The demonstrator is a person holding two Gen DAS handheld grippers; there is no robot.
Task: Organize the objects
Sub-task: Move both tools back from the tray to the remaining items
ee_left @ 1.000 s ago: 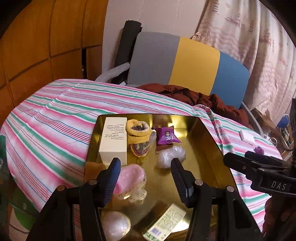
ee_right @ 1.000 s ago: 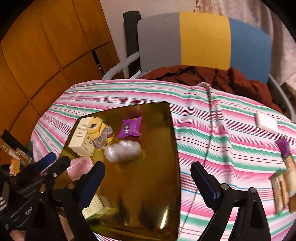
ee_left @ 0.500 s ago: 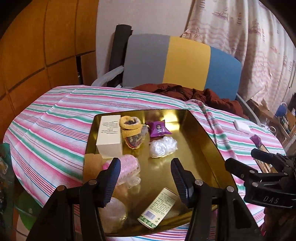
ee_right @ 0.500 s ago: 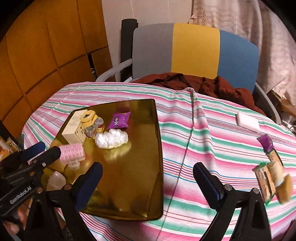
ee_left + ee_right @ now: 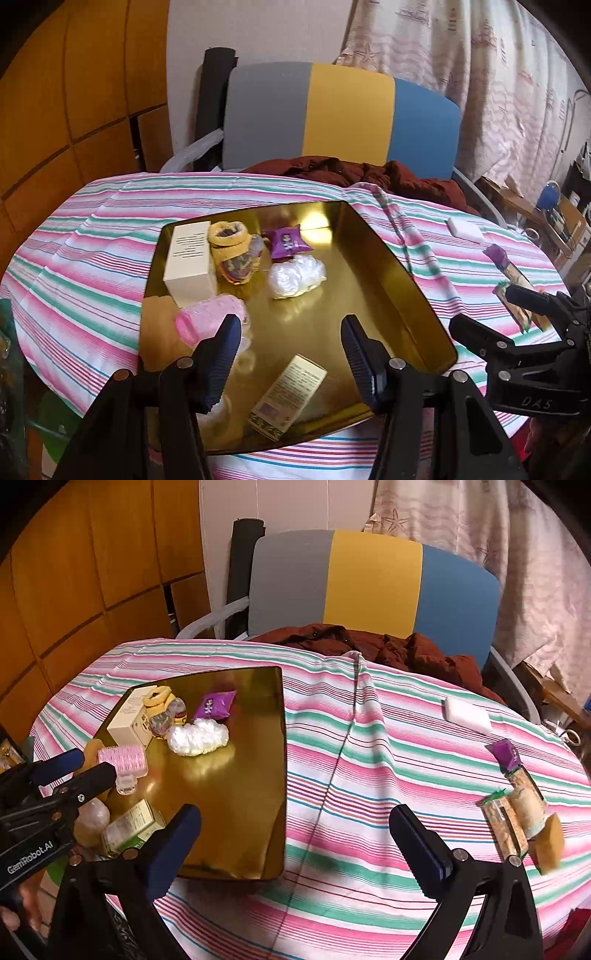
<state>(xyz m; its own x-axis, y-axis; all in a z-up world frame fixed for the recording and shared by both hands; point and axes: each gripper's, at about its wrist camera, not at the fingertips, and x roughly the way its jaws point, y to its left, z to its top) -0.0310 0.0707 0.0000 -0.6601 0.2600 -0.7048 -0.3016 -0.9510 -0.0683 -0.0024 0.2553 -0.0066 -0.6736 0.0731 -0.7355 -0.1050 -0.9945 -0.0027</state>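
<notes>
A gold tray [image 5: 391, 273] lies on the striped tablecloth. It holds a cream box [image 5: 188, 262], a yellow knitted piece [image 5: 232, 251], a purple packet [image 5: 286, 242], a white plastic wad [image 5: 295, 277], a pink roller [image 5: 207, 319] and a small green-and-cream box [image 5: 288, 391]. My left gripper [image 5: 290, 325] hangs open over the tray's near end, holding nothing. My right gripper [image 5: 295, 812] is open over the cloth just right of the tray [image 5: 275, 716]. To its right lie snack bars [image 5: 517, 819], a purple packet [image 5: 508, 755] and a white block [image 5: 467, 709].
A grey, yellow and blue chair [image 5: 369, 587] with a dark red garment [image 5: 388, 646] stands behind the round table. Wooden panels [image 5: 74, 572] are at the left, a curtain [image 5: 517, 554] at the right. A fold in the cloth [image 5: 343, 746] runs down the table's middle.
Both grippers have drawn back and up from the tray, so more of the table shows. The right gripper now hangs over the cloth rather than the tray. Both stay open.
</notes>
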